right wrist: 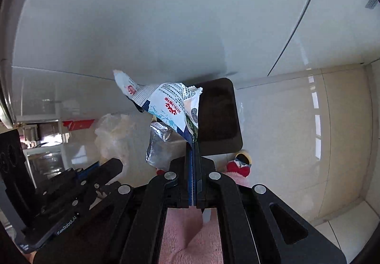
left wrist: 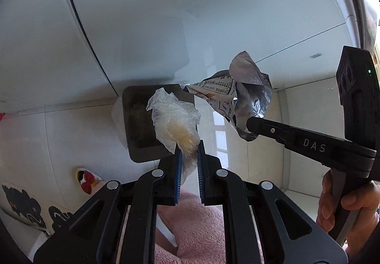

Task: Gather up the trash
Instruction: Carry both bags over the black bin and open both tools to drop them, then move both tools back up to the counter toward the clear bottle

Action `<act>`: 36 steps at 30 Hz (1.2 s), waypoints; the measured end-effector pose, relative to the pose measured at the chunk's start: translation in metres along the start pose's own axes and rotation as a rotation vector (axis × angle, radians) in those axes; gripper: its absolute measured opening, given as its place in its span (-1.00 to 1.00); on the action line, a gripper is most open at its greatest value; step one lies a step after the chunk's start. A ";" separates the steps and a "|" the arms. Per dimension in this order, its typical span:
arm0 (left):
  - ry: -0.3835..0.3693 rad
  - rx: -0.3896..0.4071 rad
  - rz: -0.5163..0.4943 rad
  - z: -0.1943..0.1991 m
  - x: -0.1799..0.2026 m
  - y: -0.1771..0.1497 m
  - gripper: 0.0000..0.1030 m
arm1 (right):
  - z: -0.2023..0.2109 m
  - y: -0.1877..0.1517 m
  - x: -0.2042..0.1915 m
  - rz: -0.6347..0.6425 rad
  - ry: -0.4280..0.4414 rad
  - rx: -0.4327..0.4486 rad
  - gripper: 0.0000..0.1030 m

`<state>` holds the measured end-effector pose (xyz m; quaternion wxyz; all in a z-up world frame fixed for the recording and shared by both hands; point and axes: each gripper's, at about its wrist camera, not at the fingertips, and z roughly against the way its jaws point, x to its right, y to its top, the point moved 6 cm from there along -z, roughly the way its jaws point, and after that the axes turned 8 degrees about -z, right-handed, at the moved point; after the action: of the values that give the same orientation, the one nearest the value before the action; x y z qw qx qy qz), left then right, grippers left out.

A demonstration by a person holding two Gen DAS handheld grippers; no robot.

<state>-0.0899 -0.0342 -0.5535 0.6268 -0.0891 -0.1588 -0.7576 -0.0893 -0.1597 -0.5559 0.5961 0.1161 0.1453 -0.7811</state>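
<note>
My left gripper (left wrist: 188,148) is shut on a crumpled clear plastic bag (left wrist: 173,119) with something yellowish inside; the bag hangs over a dark bin (left wrist: 137,126) on the floor below. To its right, my right gripper (left wrist: 248,122) pinches a torn foil snack wrapper (left wrist: 247,95), silver inside and printed outside. From the right wrist view the right gripper (right wrist: 193,145) is shut on that white, blue and red printed wrapper (right wrist: 171,107), just left of the dark bin (right wrist: 220,121). The left gripper (right wrist: 116,164) and its clear plastic bag (right wrist: 114,135) show blurred at the lower left.
White cabinet doors (left wrist: 142,26) stand behind the bin on a glossy tiled floor (left wrist: 308,109). A person's pink fleece trousers (left wrist: 197,228) and cartoon slippers (left wrist: 87,178) are below me. A hand (left wrist: 332,204) holds the right gripper's handle. Shelves with a red item (right wrist: 78,124) stand at the left.
</note>
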 end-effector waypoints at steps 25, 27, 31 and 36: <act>0.048 0.060 0.005 0.018 -0.003 0.012 0.66 | 0.002 0.033 -0.018 -0.007 0.018 0.096 0.79; 0.051 0.091 -0.004 0.040 0.004 0.013 0.80 | 0.026 0.030 -0.022 0.027 -0.003 0.140 0.91; 0.043 0.160 -0.006 0.090 0.014 0.015 0.84 | 0.082 0.026 -0.031 0.077 -0.006 0.214 0.93; 0.090 0.347 -0.049 0.159 0.027 0.018 0.84 | 0.160 0.019 -0.042 0.142 -0.021 0.378 0.93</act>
<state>-0.0876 -0.0059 -0.3939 0.6205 0.0581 -0.2611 -0.7372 -0.0615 -0.1856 -0.3935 0.6189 0.2278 -0.0187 -0.7515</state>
